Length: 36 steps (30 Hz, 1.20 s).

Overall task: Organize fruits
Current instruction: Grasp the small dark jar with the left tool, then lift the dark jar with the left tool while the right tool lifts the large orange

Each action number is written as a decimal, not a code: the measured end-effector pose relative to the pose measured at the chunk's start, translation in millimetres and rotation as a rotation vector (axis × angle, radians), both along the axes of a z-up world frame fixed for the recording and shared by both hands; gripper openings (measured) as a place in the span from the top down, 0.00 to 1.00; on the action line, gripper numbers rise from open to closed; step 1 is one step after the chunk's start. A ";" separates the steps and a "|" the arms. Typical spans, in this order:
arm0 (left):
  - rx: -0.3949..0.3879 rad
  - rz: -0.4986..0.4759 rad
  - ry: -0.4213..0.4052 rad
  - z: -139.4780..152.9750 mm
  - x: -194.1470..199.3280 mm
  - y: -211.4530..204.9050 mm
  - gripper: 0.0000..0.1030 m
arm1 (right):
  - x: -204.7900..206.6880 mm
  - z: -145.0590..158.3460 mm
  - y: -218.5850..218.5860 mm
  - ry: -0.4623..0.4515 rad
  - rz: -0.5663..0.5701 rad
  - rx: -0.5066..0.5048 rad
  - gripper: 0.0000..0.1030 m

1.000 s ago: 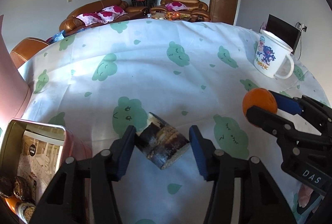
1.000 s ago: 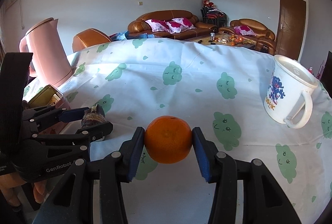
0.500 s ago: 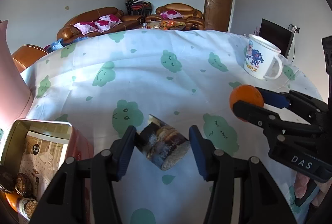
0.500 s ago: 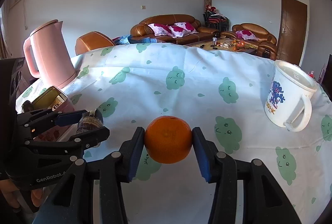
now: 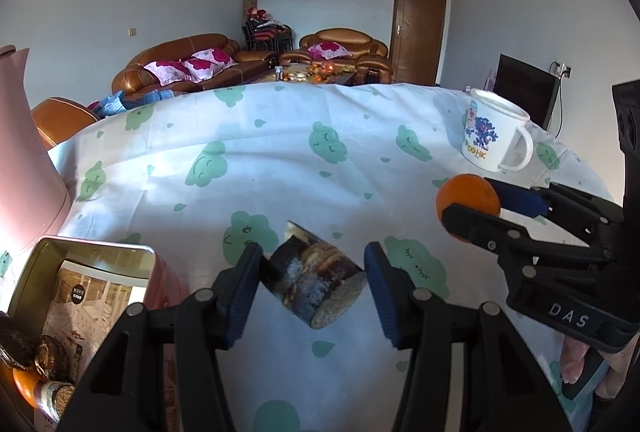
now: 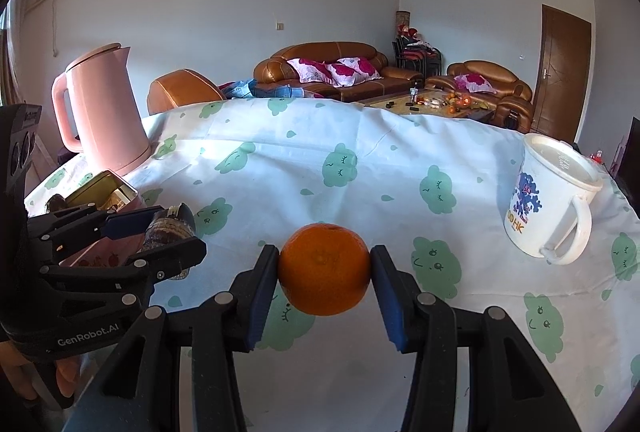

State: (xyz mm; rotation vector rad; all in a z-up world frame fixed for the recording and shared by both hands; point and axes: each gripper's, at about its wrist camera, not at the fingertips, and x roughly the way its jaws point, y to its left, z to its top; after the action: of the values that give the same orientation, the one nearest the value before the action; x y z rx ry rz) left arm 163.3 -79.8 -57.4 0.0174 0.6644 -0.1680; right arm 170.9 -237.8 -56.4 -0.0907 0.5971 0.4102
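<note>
My left gripper (image 5: 314, 288) is shut on a dark wrapped cylinder (image 5: 316, 282), a snack roll held tilted above the cloud-print tablecloth (image 5: 280, 160). Between the blue pads of my right gripper (image 6: 325, 272), a round orange (image 6: 324, 268) is gripped, also off the cloth. In the left wrist view the orange (image 5: 468, 196) and right gripper (image 5: 474, 202) hang at the right. The right wrist view has the left gripper (image 6: 176, 232) with the cylinder (image 6: 170, 228) at the left. The two grippers are side by side and apart.
An open pink tin (image 5: 92, 252) at the near left holds a card, wrapped snacks and an orange fruit (image 5: 24, 384). A pink kettle (image 6: 104, 112) stands behind the tin. A white printed mug (image 6: 548, 200) stands at the right. A hand (image 5: 580, 364) grips the right tool.
The left gripper has risen a little and tilted up with the cylinder, so more of the room shows. The right gripper keeps the orange almost still.
</note>
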 end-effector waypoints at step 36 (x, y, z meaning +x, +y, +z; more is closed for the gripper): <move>0.058 0.026 -0.159 14.0 -25.1 -6.4 0.47 | -20.6 11.1 -2.0 -0.129 0.002 0.009 0.53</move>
State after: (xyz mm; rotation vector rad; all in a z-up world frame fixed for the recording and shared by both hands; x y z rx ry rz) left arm 138.2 -86.2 -43.4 0.0775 0.5108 -0.1206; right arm 150.3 -239.9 -45.3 -0.1081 0.4685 0.4055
